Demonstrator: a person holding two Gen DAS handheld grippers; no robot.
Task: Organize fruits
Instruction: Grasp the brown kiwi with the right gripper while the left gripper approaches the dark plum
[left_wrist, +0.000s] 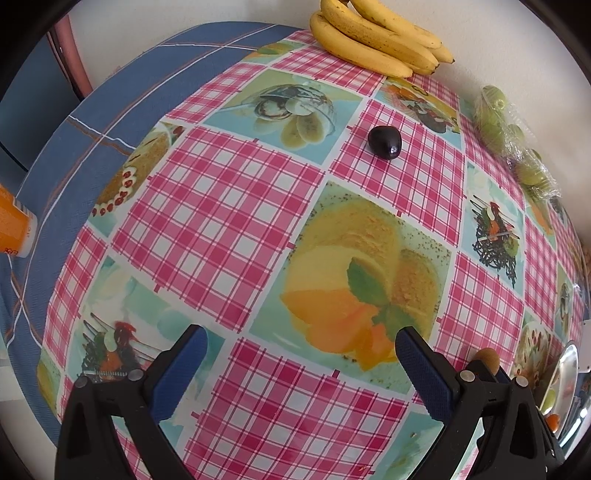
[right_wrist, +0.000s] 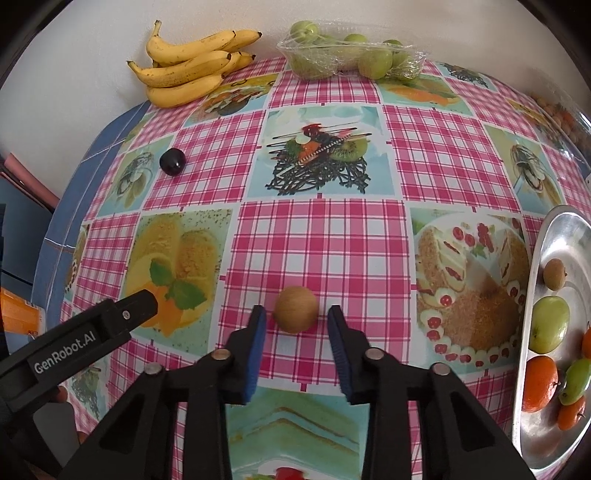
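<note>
A small round brown fruit (right_wrist: 295, 309) lies on the checked tablecloth between the blue pads of my right gripper (right_wrist: 296, 314). A narrow gap shows on each side of it, so the pads do not press on it. The metal tray (right_wrist: 532, 295) at the right holds another brown fruit (right_wrist: 554, 274), green fruits (right_wrist: 549, 329) and small oranges (right_wrist: 539, 384). My left gripper (left_wrist: 301, 334) hovers wide open over the cloth with nothing between its fingers. One of its fingers (right_wrist: 140, 302) shows at the left of the right wrist view.
A bunch of bananas (right_wrist: 188, 70) and a plastic pack of green fruits (right_wrist: 347, 55) lie at the far edge by the wall. A dark plum (left_wrist: 385, 143) sits alone on the cloth. An orange container (left_wrist: 11, 225) stands at the left, on blue cloth.
</note>
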